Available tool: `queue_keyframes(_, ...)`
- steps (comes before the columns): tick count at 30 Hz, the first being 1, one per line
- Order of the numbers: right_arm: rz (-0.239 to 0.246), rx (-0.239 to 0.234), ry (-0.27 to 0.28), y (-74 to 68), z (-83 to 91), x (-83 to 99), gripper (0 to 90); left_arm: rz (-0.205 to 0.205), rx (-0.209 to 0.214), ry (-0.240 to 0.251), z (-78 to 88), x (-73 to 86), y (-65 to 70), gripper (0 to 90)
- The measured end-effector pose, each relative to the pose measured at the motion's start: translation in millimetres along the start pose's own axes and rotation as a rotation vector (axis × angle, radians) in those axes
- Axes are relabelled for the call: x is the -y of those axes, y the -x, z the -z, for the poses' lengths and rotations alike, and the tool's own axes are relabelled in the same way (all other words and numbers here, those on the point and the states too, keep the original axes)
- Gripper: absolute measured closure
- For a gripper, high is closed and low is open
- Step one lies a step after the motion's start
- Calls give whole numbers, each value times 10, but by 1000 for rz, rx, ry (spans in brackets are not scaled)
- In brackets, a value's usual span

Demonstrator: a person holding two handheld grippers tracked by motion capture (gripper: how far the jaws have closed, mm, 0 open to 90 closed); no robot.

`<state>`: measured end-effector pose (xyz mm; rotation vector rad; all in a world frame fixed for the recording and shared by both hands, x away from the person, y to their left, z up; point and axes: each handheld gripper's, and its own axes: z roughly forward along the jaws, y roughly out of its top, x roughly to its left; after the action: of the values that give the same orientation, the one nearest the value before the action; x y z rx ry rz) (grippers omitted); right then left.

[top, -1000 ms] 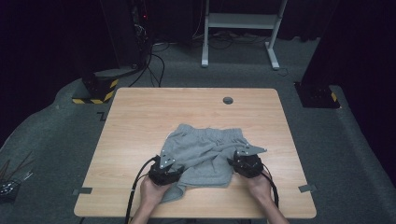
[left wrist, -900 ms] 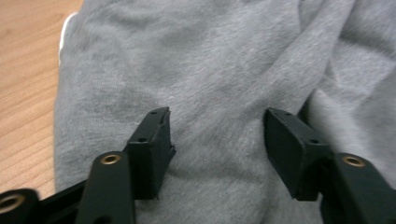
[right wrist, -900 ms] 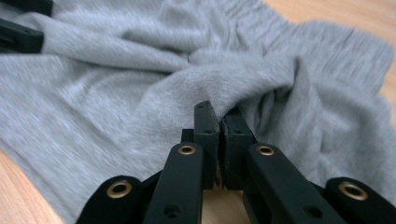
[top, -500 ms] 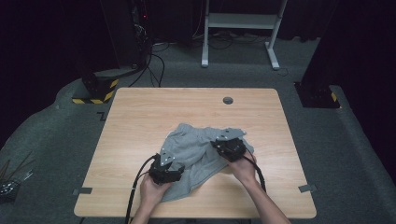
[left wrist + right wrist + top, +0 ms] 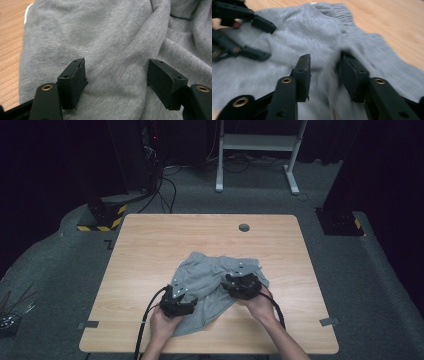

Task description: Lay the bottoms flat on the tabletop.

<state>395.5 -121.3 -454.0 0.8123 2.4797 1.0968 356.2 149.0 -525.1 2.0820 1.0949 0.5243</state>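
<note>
A crumpled grey garment [image 5: 210, 270] of sweatshirt cloth lies on the near middle of the wooden table [image 5: 150, 240]. My left gripper [image 5: 179, 295] rests over its near left part. In the left gripper view its jaws [image 5: 116, 62] stand wide apart over flat cloth [image 5: 112, 30], having opened a little within the last second. My right gripper [image 5: 241, 282] is over the garment's right part. Its jaws [image 5: 325, 57] have just been opening, with a loose ridge of cloth [image 5: 317, 22] below them and the pads off it. The left gripper [image 5: 262, 40] also appears at the upper left of the right gripper view.
A round cable hole [image 5: 244, 227] sits near the table's far edge. Tape strips mark the near corners [image 5: 88, 324] [image 5: 326, 321]. Beyond the table stand a white desk frame [image 5: 257, 150], a yellow-and-black striped base [image 5: 102, 215] and a black block [image 5: 340, 220] on grey carpet.
The right gripper has carried the garment's right edge up and leftward over the middle, then opened and let the cloth go. The left hand stays put, its jaws slightly wider.
</note>
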Motion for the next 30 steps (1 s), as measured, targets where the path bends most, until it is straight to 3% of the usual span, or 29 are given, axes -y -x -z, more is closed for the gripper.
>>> queue_keyframes(4, -11, 31, 2, 95, 250, 236, 750, -2, -1, -2, 1, -1, 2, 313)
queue_keyframes(6, -18, 56, -10, 128, 299, 354, 763, -2, -1, -2, 1, -1, 2, 313)
queue_keyframes(8, -21, 60, -25, 137, 282, 447, 698, -2, -1, -2, 1, -1, 3, 313)
queue_keyframes(10, -19, 77, -43, 120, 202, 505, 566, -1, -2, -1, 0, -1, 4, 313)
queue_keyframes(12, -12, 105, -62, 126, 111, 517, 538, -4, -3, -2, 1, -2, 2, 313)
queue_keyframes(14, -16, 124, -85, 171, 8, 506, 627, -1, -3, -1, 0, -1, 4, 314)
queue_keyframes(16, -23, 134, -90, 247, -55, 456, 799, -2, -3, -1, 0, -1, 5, 314)
queue_keyframes(17, -33, 137, -82, 284, -64, 415, 843, -3, -3, -1, 0, -1, 5, 314)
queue_keyframes(22, -21, 163, -22, 401, -9, 116, 872, -2, 4, 3, 4, 0, -1, 318)
queue_keyframes(26, -60, 162, 29, 485, -9, -44, 867, -18, 19, 41, 38, -6, 28, 341)
queue_keyframes(28, -64, 141, -35, 514, -168, -58, 859, -15, 50, 70, 65, -49, 79, 346)
queue_keyframes(30, -64, 129, -111, 551, -366, -14, 854, -45, 85, 93, 103, -143, 179, 343)
